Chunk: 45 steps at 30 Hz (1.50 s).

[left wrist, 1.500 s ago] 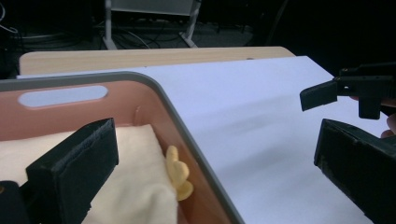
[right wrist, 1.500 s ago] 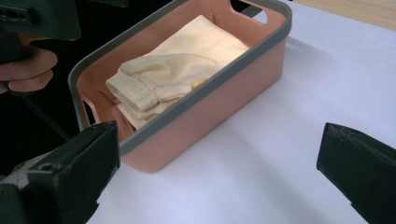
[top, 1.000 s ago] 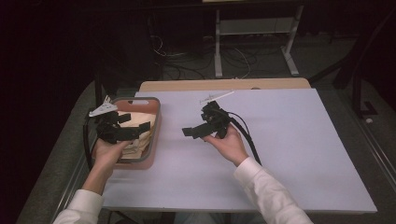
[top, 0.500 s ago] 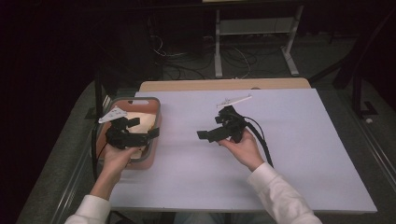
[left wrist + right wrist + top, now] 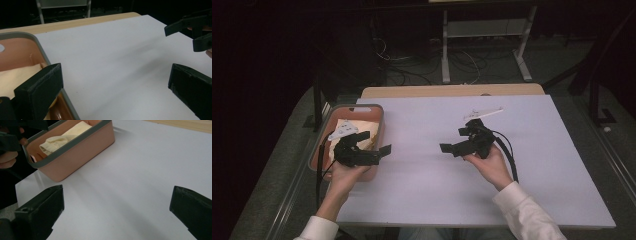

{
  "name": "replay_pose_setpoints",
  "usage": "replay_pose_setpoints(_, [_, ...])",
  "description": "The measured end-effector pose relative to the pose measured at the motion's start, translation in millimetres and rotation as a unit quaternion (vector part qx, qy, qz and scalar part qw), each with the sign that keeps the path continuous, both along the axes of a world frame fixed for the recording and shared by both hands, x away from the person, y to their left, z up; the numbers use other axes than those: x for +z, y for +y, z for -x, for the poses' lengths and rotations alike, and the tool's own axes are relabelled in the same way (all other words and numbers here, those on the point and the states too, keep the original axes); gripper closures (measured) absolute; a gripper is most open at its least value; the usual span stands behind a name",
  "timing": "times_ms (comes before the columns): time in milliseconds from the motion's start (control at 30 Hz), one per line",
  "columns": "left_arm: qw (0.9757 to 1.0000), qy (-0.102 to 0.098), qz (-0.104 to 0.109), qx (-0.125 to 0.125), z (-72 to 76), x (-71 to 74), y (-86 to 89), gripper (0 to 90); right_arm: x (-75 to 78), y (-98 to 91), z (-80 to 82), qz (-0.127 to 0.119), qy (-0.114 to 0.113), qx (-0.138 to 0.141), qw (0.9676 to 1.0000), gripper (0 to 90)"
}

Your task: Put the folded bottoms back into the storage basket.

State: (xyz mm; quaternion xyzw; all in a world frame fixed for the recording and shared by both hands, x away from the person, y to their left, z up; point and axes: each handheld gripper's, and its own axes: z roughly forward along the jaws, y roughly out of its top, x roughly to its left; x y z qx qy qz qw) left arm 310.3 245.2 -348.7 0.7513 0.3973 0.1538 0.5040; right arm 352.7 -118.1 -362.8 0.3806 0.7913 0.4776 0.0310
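Observation:
A pink bin with a grey rim [image 5: 357, 106] stands at the table's left edge and holds a folded cream cloth [image 5: 346, 128]. My left gripper [image 5: 374, 143] hovers at the bin's right rim, its jaws wide open with nothing between them; in the left gripper view [image 5: 115, 92] they straddle bare white table, with the cloth [image 5: 15, 80] at the left. My right gripper [image 5: 455, 140] is open over the middle of the table and points left toward the bin [image 5: 75, 147] and its cloth [image 5: 65, 135]. Nothing sits between its jaws [image 5: 115, 212].
A white sheet [image 5: 437, 200] covers the table, and a wooden strip [image 5: 452, 91] shows along its far edge. Beyond the table are dark floor, cables and a white metal frame [image 5: 484, 30]. In the left gripper view the right gripper [image 5: 192, 32] shows at the upper right.
Both grippers have drifted right and slightly toward the person. The left one has come from over the bin's middle to its right rim. Both stay open.

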Motion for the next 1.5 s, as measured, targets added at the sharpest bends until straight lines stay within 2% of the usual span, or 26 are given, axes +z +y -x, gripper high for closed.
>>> replay_pose_setpoints(233, [0.9998,-0.005,-0.013,-0.011,6.6,-4.9,-9.3,0.0,-4.6,-20.4,9.9,-0.007,-0.003,-0.010,0.9999,0.0])
replay_pose_setpoints(367, [0.9997,-0.006,-0.012,-0.018,10.5,-7.8,-14.7,0.0,-10.0,-36.6,17.0,-0.017,-0.005,-0.021,0.9996,0.0])
replay_pose_setpoints(633, [0.9990,-0.009,-0.027,-0.034,17.8,-14.1,-23.6,0.0,-17.6,-54.7,26.2,-0.020,-0.003,-0.029,0.9994,0.0])
replay_pose_setpoints(1033, [0.9977,-0.005,-0.044,-0.051,31.4,-31.3,-28.6,0.0,-26.3,-87.1,46.5,-0.030,-0.019,-0.044,0.9984,0.0])
replay_pose_setpoints(1167, [0.9967,-0.006,-0.056,-0.057,35.4,-34.9,-31.0,0.0,-32.0,-96.2,54.6,-0.032,-0.021,-0.049,0.9980,0.0])
replay_pose_setpoints(1400, [0.9956,-0.005,-0.062,-0.071,41.5,-40.2,-36.1,0.0,-41.0,-114.5,66.4,-0.030,-0.027,-0.057,0.9975,0.0])
replay_pose_setpoints(1500, [0.9944,0.003,-0.072,-0.077,43.3,-46.2,-38.7,0.0,-47.1,-123.9,72.2,-0.031,-0.026,-0.065,0.9971,0.0])
